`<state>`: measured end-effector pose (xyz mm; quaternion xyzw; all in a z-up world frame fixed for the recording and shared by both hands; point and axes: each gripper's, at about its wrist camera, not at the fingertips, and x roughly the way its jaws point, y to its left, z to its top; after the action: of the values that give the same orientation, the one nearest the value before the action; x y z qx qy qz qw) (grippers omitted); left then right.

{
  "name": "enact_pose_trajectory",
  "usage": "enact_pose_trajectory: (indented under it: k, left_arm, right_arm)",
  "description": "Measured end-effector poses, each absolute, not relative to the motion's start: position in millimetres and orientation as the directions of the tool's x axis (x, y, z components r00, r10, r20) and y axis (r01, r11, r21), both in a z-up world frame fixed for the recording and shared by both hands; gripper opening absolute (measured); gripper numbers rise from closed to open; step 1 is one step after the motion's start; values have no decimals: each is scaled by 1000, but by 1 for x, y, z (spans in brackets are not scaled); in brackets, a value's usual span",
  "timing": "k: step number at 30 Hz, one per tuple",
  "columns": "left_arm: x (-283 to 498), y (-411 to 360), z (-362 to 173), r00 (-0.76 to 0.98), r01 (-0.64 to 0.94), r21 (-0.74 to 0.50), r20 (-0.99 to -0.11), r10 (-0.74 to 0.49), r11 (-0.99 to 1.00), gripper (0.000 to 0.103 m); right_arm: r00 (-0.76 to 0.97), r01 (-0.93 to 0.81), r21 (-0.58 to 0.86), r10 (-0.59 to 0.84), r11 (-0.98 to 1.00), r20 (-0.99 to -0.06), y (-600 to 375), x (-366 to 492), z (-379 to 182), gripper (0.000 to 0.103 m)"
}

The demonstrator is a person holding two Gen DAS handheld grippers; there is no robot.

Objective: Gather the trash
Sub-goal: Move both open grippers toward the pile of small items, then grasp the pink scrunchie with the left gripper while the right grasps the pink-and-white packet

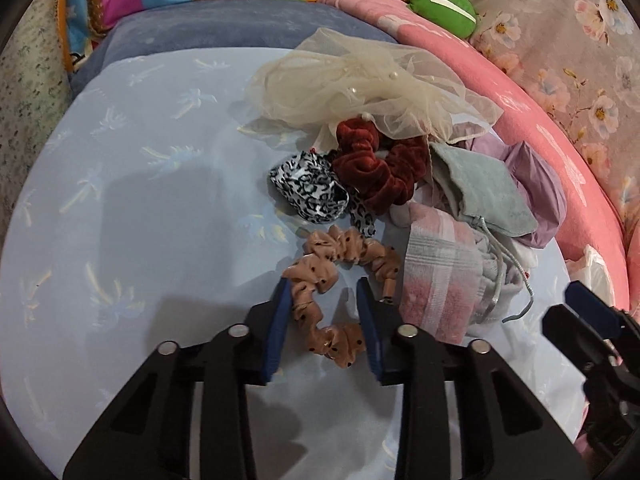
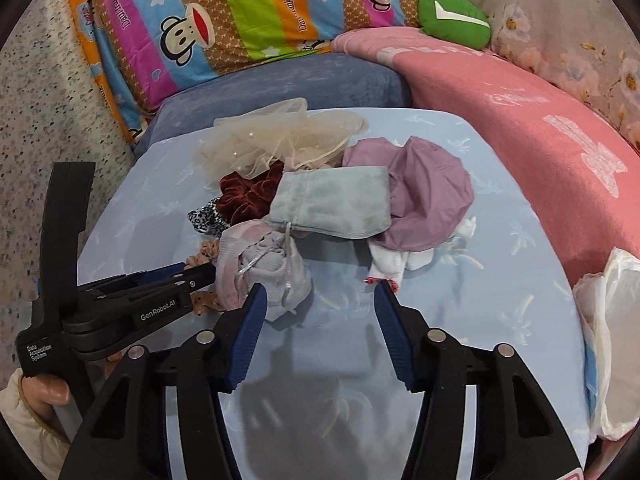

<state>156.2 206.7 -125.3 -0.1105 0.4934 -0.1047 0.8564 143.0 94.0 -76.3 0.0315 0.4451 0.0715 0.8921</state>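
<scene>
Left gripper [image 1: 324, 288] straddling a tan dotted scrunchie [image 1: 340, 280], pads not visibly pressing. Right gripper [image 2: 320, 292] released, nothing between; grey pouch [image 2: 276, 272] just beside its left finger.

The counter's [image 2: 500, 264] near edge and left half lie bare before my fingers [image 2: 248, 328]. A cloth heap [image 2: 332, 204] crowds its far right; a pink blanket [image 2: 540, 128] walls the right edge.
</scene>
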Motion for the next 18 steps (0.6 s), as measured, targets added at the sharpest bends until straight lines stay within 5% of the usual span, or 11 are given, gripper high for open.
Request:
enact_pose_trajectory:
  k: [2,18]
  left_arm:
    - [156,207,-126,477,78,-308,-823,-307,948,13]
    - [150,206,-121,469,69,-288,-836,-286,955,9]
  right_arm:
    - [579,-109,136,174,985,-796,98,147,-82,41]
    - [598,-123,196,230,973,-768,109,151,-75,27]
